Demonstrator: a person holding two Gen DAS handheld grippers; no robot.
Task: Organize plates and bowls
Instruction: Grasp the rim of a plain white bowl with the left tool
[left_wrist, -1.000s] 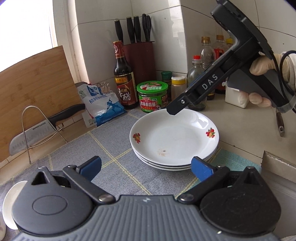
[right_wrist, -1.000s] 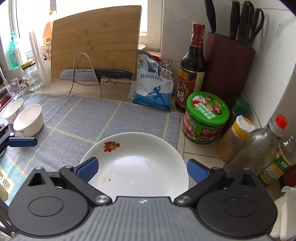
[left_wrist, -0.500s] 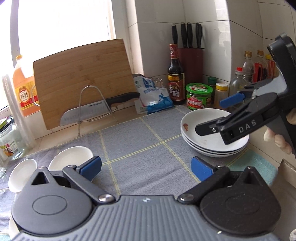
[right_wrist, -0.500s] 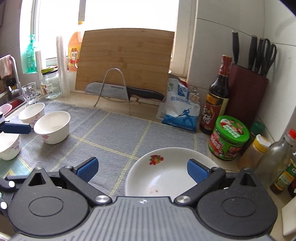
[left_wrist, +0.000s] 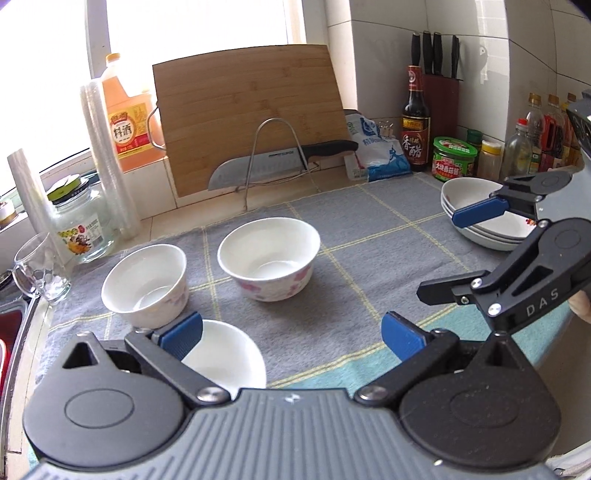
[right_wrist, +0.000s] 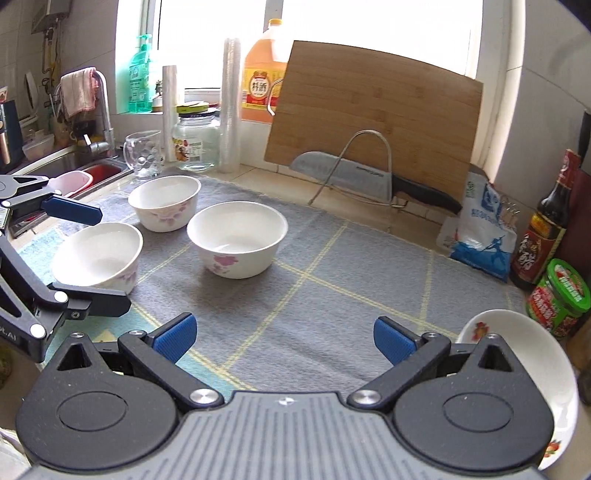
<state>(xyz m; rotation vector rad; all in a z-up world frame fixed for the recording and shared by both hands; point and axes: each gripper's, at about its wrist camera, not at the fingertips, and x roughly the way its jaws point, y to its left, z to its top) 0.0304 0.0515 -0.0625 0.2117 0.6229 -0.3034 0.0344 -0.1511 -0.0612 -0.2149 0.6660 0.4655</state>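
Stacked at the right end of the grey checked cloth (left_wrist: 369, 266) on the worktop: white shallow plates with red flower motifs (left_wrist: 476, 225), already gathered into one pile beside the green-lidded jar (left_wrist: 454, 160). Spread loose at the left end: three white bowls with pink blossoms (left_wrist: 269, 258), (left_wrist: 144, 285), (left_wrist: 225, 356), apparently next for nesting. Left gripper (left_wrist: 291, 332) wide-jawed and empty, low over the nearest bowl; right gripper (right_wrist: 284, 334) likewise wide and empty, facing the bowls. Against a second ago: both cameras swung leftward off the plate pile, bowls now centre frame, pile pushed to the edge.
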